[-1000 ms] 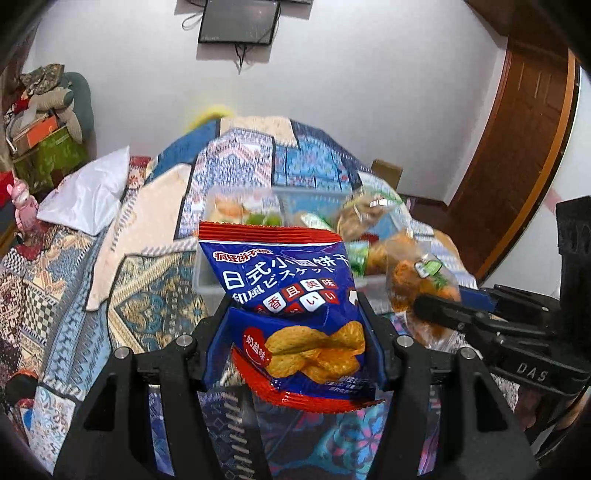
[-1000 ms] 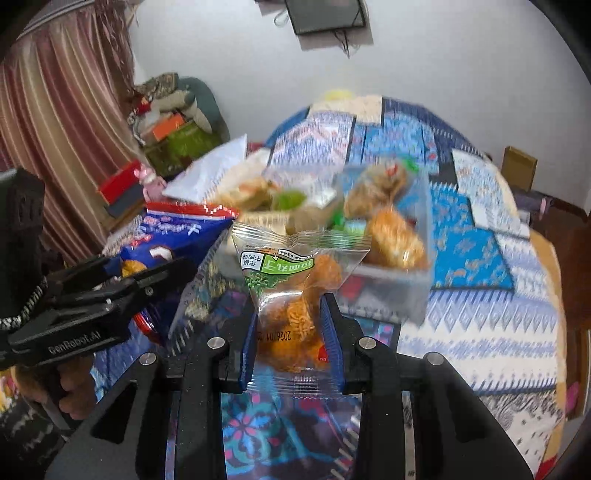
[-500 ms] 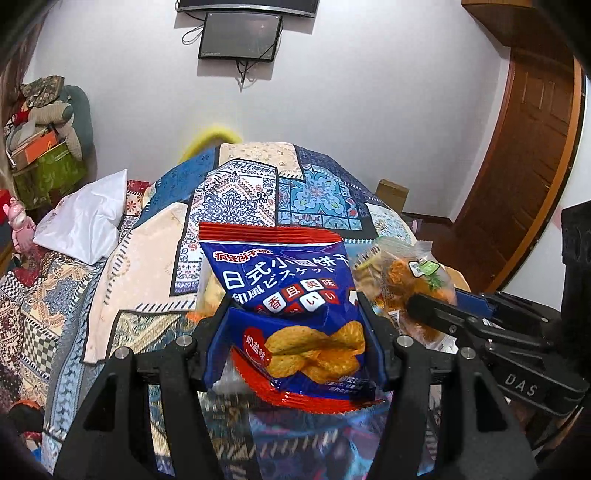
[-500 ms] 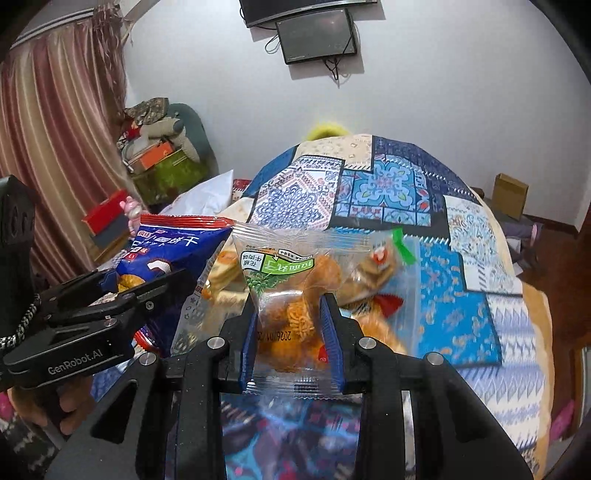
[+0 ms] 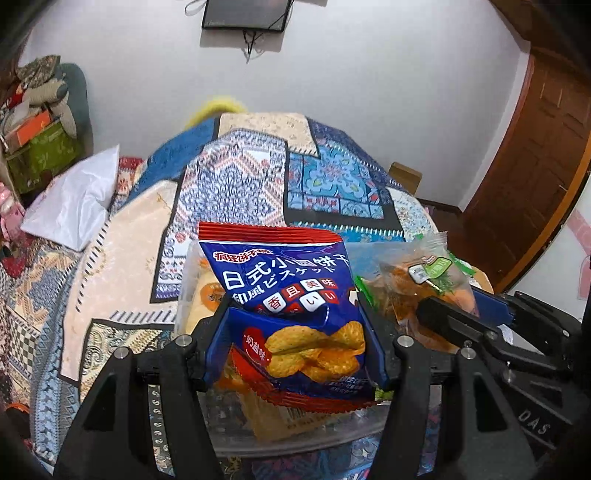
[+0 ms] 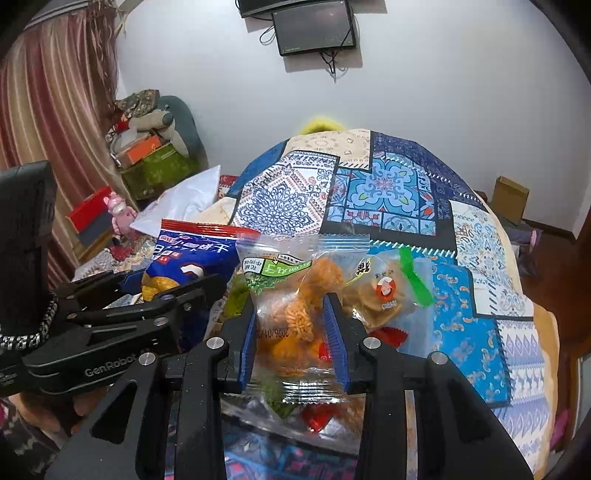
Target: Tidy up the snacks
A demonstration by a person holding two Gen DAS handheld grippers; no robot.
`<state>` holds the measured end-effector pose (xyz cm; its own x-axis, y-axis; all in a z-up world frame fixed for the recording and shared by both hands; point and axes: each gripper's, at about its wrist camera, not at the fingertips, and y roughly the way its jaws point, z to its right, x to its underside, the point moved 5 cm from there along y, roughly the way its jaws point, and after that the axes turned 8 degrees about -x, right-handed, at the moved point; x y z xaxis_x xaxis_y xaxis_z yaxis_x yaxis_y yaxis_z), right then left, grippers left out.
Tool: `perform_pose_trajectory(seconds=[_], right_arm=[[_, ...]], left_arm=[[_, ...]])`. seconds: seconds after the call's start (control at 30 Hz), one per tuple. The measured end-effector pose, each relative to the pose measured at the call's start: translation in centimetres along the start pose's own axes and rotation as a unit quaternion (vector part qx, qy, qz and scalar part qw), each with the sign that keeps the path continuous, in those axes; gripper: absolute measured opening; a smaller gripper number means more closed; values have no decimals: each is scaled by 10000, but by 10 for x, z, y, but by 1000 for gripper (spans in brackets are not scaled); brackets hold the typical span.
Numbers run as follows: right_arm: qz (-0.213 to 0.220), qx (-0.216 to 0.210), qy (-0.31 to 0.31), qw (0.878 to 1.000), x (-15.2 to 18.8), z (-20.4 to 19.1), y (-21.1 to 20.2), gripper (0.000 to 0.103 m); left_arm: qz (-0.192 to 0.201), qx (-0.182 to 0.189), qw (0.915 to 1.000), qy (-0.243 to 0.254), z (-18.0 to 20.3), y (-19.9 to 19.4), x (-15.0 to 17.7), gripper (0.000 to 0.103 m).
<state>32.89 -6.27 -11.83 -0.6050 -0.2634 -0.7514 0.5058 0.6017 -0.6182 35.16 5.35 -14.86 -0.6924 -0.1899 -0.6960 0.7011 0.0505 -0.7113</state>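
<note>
The left gripper [image 5: 295, 332] is clamped on a blue and red chip bag [image 5: 291, 310], its 2 blue pads pressing the bag's sides near the lower half, so the bag stands upright between them with its red top seam uppermost. The bag hangs over a clear plastic bin [image 5: 295, 432] that sits on a patchwork bedspread [image 5: 236, 184]; other wrapped snacks lie inside the bin under and behind the bag.

The right gripper [image 6: 294, 332] has a clear packet of orange fried snacks [image 6: 295, 310] between its 2 blue pads. Its jaws are opening, though the pads are still against the packet's sides. The packet stands upright, green label near its top, also over the bin, whose contents show in the right wrist view as a pale cracker packet [image 6: 380, 295], a green strip and some red wrappers.

The 2 grippers are side by side, close together: in the left wrist view the orange packet [image 5: 417, 284] sits just to the right of the chip bag, and in the right wrist view the chip bag [image 6: 188, 262] sits just to the left.

A white pillow [image 5: 74, 206] lies on the bed's left side. A dark screen [image 6: 314, 31] hangs on the white wall, and a wooden door [image 5: 532, 155] stands at the right.
</note>
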Motion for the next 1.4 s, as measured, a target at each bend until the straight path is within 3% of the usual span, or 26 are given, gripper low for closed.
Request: perform_pose_trajectory(seconds=[0.2, 0.37, 0.6, 0.83, 0.9, 0.97, 1.07, 1.2, 1.4], right_arm=[[-174, 55, -32, 9998, 6, 1, 7, 37], [-89, 67, -62, 9999, 2, -4, -7, 44], [285, 27, -108, 9995, -8, -18, -59, 44], [794, -68, -119, 9967, -9, -37, -127, 46], [966, -78, -131, 9952, -6, -44, -146, 59], [1136, -61, -136, 9934, -3, -49, -162, 65], [1249, -56, -151, 9920, 5, -57, -179, 66], [1387, 29, -188, 9901, 14, -64, -193, 80], [1528, 145, -257, 9878, 28, -71, -206, 89]], left_arm=[[-41, 61, 9999, -80, -2, 2, 2, 66], [93, 116, 9998, -124, -3, -20, -1, 67], [511, 156, 9985, -118, -2, -81, -5, 67], [1225, 102, 9924, 0, 2, -168, 0, 67], [1430, 45, 9897, 52, 5, -190, 4, 67], [1606, 15, 9870, 72, 6, -211, 10, 67], [1822, -30, 9832, 64, 7, -234, 21, 74], [2052, -153, 9784, 202, 14, -255, 37, 84], [2170, -212, 9756, 243, 16, -268, 51, 93]])
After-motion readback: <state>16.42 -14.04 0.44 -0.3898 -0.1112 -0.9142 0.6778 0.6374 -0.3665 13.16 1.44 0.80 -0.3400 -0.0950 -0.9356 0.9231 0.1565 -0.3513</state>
